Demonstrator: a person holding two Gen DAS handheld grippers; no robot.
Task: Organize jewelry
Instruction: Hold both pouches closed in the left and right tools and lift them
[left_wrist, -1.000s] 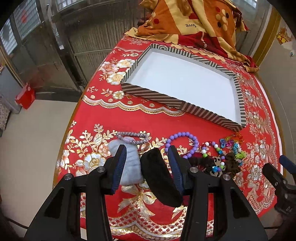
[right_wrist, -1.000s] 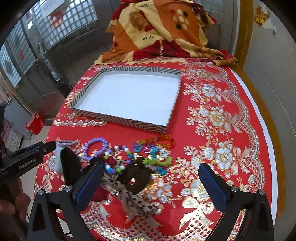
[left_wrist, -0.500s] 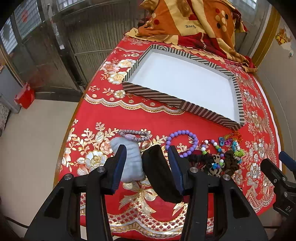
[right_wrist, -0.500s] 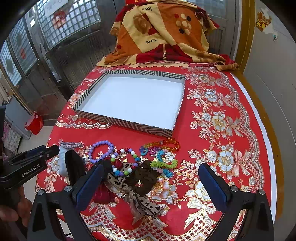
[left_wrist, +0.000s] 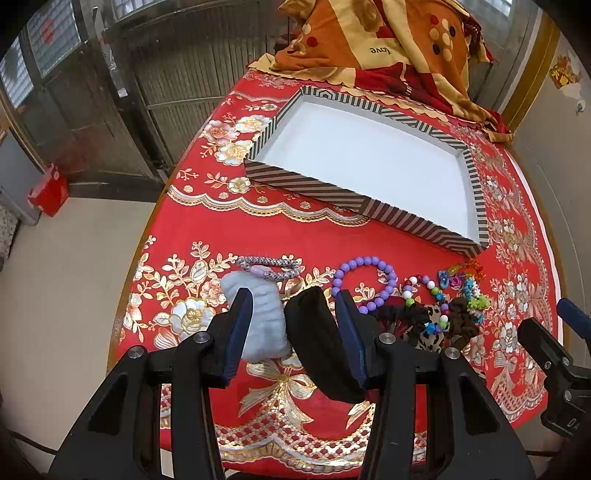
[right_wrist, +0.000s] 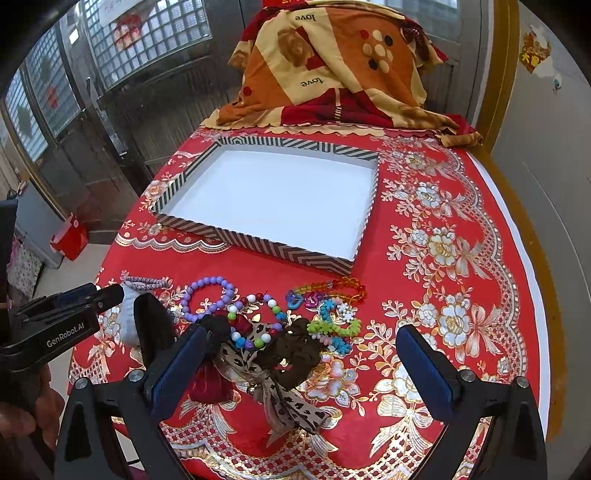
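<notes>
Left wrist view: the left gripper has drawn back and up a little over the last second, so the table edge and the tray sit lower and farther off than before. Its jaws are part-open and grasp nothing. A black pouch lies between them, close against the right finger, and a pale blue pouch lies partly behind the left finger; neither looks pinched. The spacing between the fingers has not changed across the three moments.

Right wrist view: the right gripper has also backed away, and more of the red cloth now shows under it. Its jaws are spread wide and hold nothing. Below it the jewelry heap is undisturbed: the purple bracelet, the bead string, the clear beads, the green and blue pieces, the brown scrunchie and the leopard bow, with the braided band to the far left.

All of the jewelry is on the cloth near the front edge, well apart from the tray, whose white floor is bare. So the change is only in the camera positions; nothing has been picked up or moved. I judge the task as not yet started, with both grippers held off above the heap and the first pick to be chosen.
</notes>
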